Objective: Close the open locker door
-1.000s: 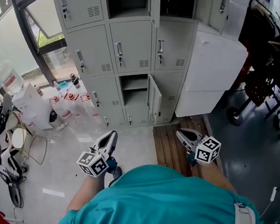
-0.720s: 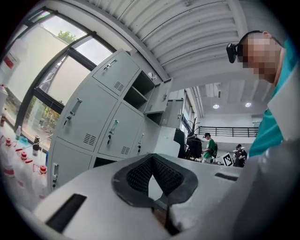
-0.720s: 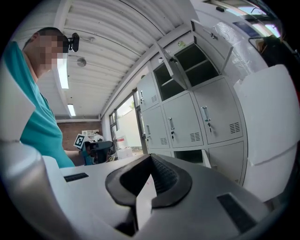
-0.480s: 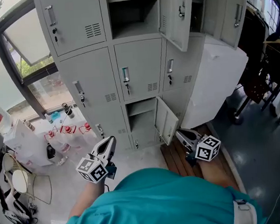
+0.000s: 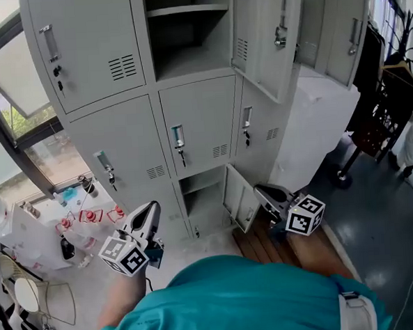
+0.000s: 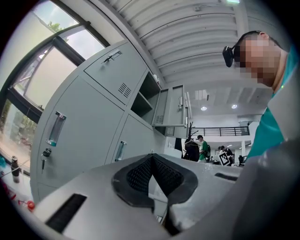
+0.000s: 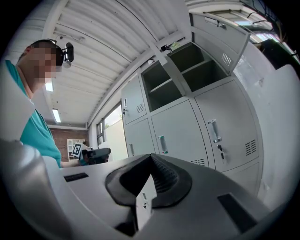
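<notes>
Grey metal lockers point(image 5: 197, 126) fill the wall, a bottom-row grey door point(image 5: 238, 198) ajar; left gripper point(image 5: 151, 208) and right gripper point(image 5: 260, 190) hover nearby, jaws together, seemingly empty.

I log the locker bank point(image 5: 197, 126) as nearer and larger in the head view. Lower open door point(image 5: 238, 199): now low in frame, just beside my right gripper point(image 5: 260, 190). Upper open door point(image 5: 265, 38): comes into full sight at top. Left gripper point(image 5: 151, 210): shifts slightly left. Bottles point(image 5: 91, 218): slide toward the left edge.
</notes>
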Demonstrator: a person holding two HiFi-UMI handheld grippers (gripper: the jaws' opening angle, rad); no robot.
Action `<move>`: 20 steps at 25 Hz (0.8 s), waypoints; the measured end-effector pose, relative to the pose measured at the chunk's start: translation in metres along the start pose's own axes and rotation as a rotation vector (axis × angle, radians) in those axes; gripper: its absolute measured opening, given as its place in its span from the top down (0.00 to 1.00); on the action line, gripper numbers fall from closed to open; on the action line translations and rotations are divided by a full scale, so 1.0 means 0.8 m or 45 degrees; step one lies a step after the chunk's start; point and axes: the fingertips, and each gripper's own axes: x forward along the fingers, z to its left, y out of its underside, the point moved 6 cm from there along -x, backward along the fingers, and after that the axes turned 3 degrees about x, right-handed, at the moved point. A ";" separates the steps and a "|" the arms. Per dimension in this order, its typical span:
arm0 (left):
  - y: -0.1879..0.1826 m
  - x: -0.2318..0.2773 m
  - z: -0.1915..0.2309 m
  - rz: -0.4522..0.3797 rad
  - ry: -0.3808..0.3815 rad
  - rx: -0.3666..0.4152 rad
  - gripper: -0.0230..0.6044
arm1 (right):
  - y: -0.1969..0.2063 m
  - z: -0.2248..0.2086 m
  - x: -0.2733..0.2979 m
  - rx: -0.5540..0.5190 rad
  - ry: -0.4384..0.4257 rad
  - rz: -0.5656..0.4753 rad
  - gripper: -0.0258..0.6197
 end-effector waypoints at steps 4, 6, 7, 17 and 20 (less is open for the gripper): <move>-0.021 0.038 -0.018 -0.024 -0.006 0.011 0.96 | -0.062 -0.023 -0.011 -0.027 -0.036 -0.035 0.96; -0.048 0.061 -0.030 -0.045 -0.012 0.081 0.96 | -0.111 -0.030 -0.020 -0.089 -0.058 -0.068 0.96; -0.063 0.073 -0.037 -0.057 -0.011 0.118 0.96 | -0.137 -0.033 -0.025 -0.128 -0.065 -0.081 0.96; -0.220 0.162 -0.111 -0.134 0.085 0.338 0.96 | -0.364 -0.026 -0.047 -0.417 -0.201 -0.146 0.96; -0.263 0.172 -0.121 -0.160 0.103 0.332 0.96 | -0.412 -0.011 -0.042 -0.489 -0.254 -0.166 0.96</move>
